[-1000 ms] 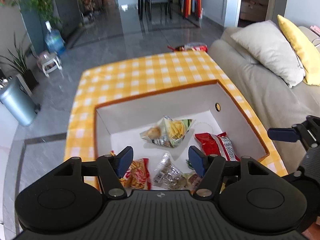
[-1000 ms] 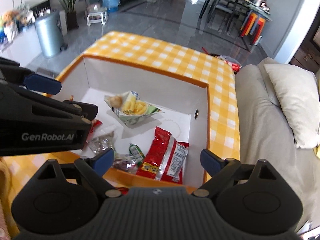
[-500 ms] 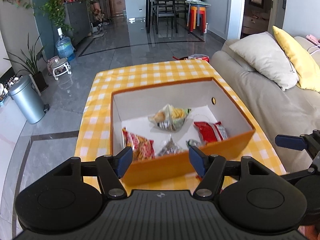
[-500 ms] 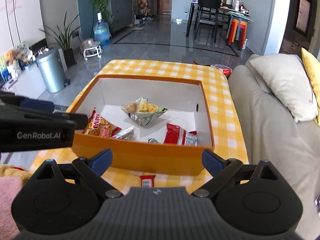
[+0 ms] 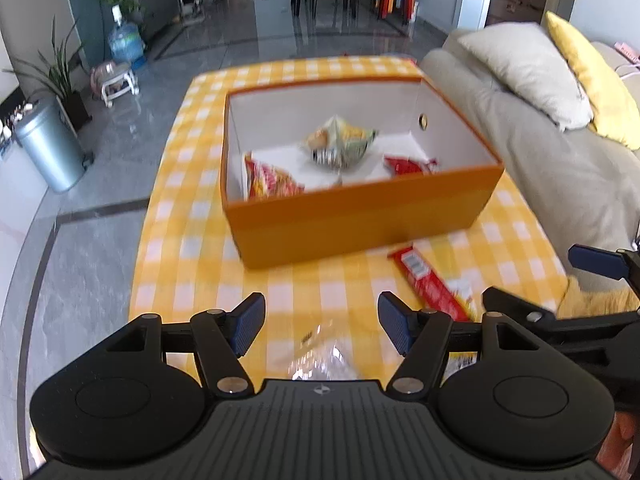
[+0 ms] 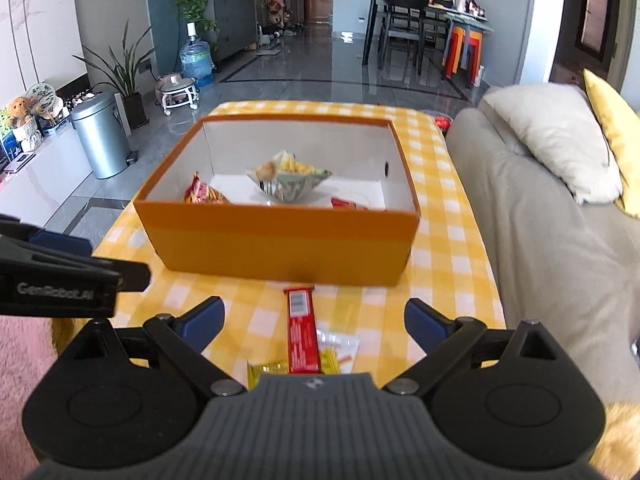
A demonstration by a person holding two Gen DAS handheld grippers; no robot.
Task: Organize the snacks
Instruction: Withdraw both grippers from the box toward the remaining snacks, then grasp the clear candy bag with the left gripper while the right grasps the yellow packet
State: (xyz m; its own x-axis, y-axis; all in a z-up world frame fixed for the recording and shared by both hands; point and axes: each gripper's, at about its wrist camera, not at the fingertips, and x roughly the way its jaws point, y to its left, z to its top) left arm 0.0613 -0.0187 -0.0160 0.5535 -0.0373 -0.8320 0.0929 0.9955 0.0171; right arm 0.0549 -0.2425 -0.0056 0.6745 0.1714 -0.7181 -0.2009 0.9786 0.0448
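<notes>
An orange box [image 5: 360, 220] [image 6: 280, 248] sits on a yellow checked table [image 5: 192, 248] and holds several snack packets, among them a chips bag [image 5: 340, 144] [image 6: 288, 178]. A long red bar [image 6: 302, 332] [image 5: 428, 280] lies on the cloth in front of the box, beside a yellow packet [image 6: 268, 372]. A clear wrapper [image 5: 320, 356] lies between my left fingers. My left gripper [image 5: 321, 326] is open and empty, low over the cloth. My right gripper [image 6: 314, 322] is open and empty, above the red bar.
A beige sofa [image 6: 540, 220] with white and yellow cushions runs along the table's right side. A metal bin [image 6: 102, 136], plants and a water bottle stand on the floor at left. A pink rug [image 6: 24, 360] lies at lower left.
Both grippers have pulled back from over the box toward the table's near edge. The box now lies farther off, and the loose snacks on the cloth have come into view.
</notes>
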